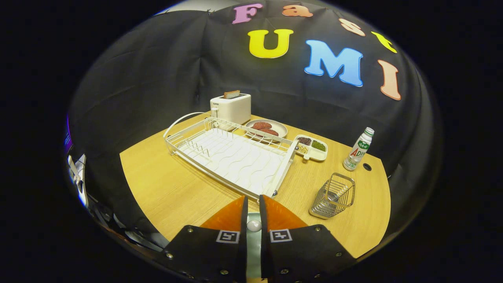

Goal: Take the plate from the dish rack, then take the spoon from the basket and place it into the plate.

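Nearly closed on itself, the gripper (pixel 253 198): fingers drawn to a narrow slot, tips above the near rail of the dish rack (pixel 232 155). Wedged in that slot, a pale strip with a small white knob (pixel 254 226); looks touched by both fingers, but cannot tell whether truly clamped, nor whether spoon handle or plate edge. Likely the spoon, judging by what lies ahead.

Just right of the fingers, on the wooden table (pixel 165 184), stands the wire basket (pixel 333 195), with no spoon to be made out in it. Ahead of the tips, rack bare of crockery, so plate presumably out already; cannot tell where it sits, perhaps low under the fingers.

Judged step: lowering the spoon into the plate. Worth doing slowly: tip the gripper down until the plate's rim comes in sight, bring the bowl end over the middle, lower until it rests, only then widen the fingers. Avoid releasing from height, since a thin handle can slide off a shallow rim. Mind the rack's rail right under the tips.

Beyond the rack, a divided snack tray (pixel 322 154), a bottle (pixel 358 149), a served plate (pixel 283 129) with patties, and a toaster (pixel 232 109).
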A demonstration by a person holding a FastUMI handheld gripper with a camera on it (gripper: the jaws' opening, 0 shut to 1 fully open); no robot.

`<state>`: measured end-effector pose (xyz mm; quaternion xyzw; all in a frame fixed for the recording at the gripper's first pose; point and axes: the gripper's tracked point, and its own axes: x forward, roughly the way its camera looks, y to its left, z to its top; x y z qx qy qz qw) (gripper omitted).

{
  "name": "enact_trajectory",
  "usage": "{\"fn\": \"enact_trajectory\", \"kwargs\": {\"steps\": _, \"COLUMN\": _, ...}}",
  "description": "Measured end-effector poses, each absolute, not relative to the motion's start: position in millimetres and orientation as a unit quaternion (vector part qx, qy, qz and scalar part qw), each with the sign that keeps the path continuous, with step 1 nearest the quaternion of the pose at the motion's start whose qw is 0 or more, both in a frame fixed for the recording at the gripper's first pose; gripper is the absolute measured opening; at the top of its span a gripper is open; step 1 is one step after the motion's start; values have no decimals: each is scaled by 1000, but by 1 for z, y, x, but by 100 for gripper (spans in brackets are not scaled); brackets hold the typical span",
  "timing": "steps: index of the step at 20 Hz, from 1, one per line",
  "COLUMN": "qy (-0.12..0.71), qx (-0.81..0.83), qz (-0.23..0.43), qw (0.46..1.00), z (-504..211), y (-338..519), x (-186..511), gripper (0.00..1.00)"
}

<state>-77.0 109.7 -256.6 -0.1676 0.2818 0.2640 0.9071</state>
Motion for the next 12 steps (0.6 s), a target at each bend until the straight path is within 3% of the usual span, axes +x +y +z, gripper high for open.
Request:
{"fn": "enact_trajectory", "kwargs": {"steps": 2, "qy": 265, "qx": -175, "qz": 262, "qw": 911, "z": -248, "y": 105, "x": -72, "gripper": 24}}
{"fn": "enact_trajectory", "kwargs": {"steps": 4, "qy": 251, "qx": -171, "qz": 258, "qw": 917, "z": -237, "y": 99, "x": -67, "gripper": 24}}
{"fn": "enact_trajectory", "kwargs": {"steps": 5, "qy": 241, "qx": -171, "qz": 248, "qw": 923, "z": -227, "y": 92, "x": -63, "gripper": 32}}
{"fn": "enact_trajectory", "kwargs": {"steps": 12, "qy": 145, "qx": -103, "qz": 143, "qw": 974, "z": -129, "y": 18, "x": -41, "gripper": 32}}
